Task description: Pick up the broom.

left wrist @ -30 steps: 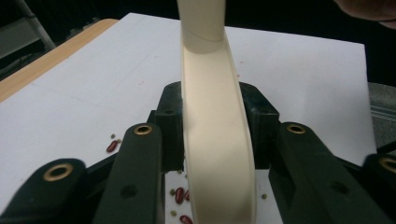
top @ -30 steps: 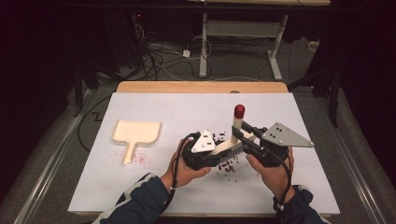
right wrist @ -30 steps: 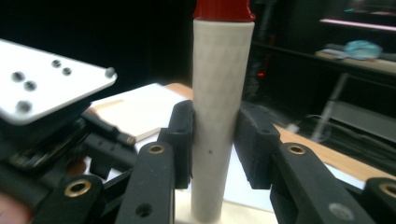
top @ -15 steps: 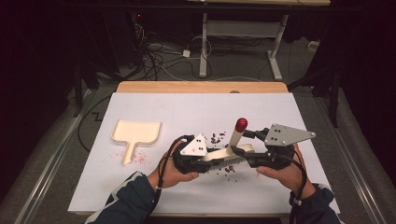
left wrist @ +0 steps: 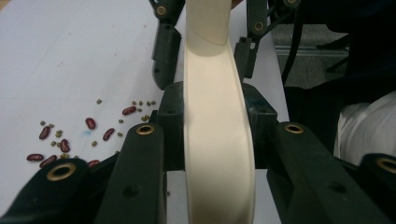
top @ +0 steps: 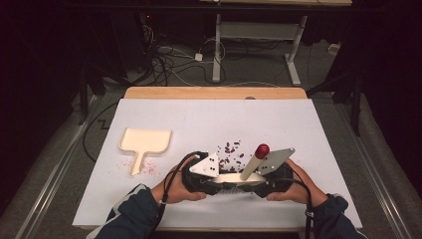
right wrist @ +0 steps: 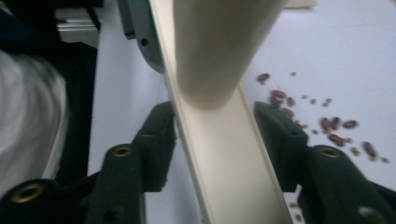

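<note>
The brush [top: 246, 174], a cream-coloured piece with a long flat head and a handle ending in a red knob, sits at the near middle of the white table [top: 308, 129], held between the two grippers. In the high view its handle rises tilted away from the person and to the right. The left gripper [left wrist: 212, 140] has its jaws pinching the flat cream head, with the pads pressed against both sides. The right gripper [right wrist: 217, 140] straddles the same head from the opposite end. Its jaws have just been closing, yet a gap shows between each pad and the cream edge, so it is not gripping. The round handle crosses the top of the right gripper view. Scattered red beans [top: 231, 148] and smaller greenish grains lie on the table just beyond the brush. A cream dustpan [top: 144, 142] rests well apart to the left, with reddish specks beside its handle.
</note>
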The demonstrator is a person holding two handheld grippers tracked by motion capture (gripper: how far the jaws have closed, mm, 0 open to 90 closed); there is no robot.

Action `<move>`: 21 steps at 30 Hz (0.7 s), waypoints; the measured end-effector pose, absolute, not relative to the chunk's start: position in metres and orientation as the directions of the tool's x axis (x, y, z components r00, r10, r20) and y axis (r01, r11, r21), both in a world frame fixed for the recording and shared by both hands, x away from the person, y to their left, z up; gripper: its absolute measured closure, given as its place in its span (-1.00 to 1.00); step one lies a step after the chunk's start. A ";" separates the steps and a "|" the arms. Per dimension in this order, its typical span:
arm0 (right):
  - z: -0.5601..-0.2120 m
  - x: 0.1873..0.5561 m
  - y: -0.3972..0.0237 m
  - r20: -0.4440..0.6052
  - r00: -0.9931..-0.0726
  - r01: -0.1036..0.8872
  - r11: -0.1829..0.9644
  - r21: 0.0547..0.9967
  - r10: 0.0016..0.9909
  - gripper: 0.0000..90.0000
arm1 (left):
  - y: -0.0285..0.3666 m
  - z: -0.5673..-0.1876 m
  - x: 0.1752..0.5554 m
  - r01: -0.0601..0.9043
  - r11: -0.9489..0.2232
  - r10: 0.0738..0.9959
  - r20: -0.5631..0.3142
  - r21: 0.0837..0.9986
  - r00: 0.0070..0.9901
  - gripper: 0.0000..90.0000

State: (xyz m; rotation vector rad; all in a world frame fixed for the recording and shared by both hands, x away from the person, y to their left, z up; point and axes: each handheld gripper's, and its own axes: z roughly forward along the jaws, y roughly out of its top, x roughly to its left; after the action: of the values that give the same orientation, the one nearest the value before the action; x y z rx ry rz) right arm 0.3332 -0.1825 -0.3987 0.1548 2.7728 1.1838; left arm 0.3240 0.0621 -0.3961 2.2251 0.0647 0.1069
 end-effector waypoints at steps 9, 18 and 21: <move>-0.398 0.333 -0.177 -0.085 -0.986 0.036 0.688 0.725 0.141 0.49 | 0.069 -0.396 0.328 0.035 -0.602 0.151 0.071 0.797 0.986 0.17; -0.387 0.343 -0.190 -0.119 -0.956 0.081 0.632 0.771 0.268 0.50 | 0.114 -0.382 0.319 0.067 -0.530 0.436 0.203 0.845 0.877 -0.47; -0.383 0.350 -0.197 -0.127 -0.928 0.116 0.595 0.795 0.349 0.50 | 0.127 -0.384 0.317 0.072 -0.522 0.479 0.223 0.850 0.849 -0.53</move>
State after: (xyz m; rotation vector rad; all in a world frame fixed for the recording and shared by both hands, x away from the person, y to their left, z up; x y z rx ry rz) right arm 0.3497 -0.1966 -0.3827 0.3812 2.5564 1.2454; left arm 0.3168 0.1273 -0.3841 2.0768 0.4012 0.5435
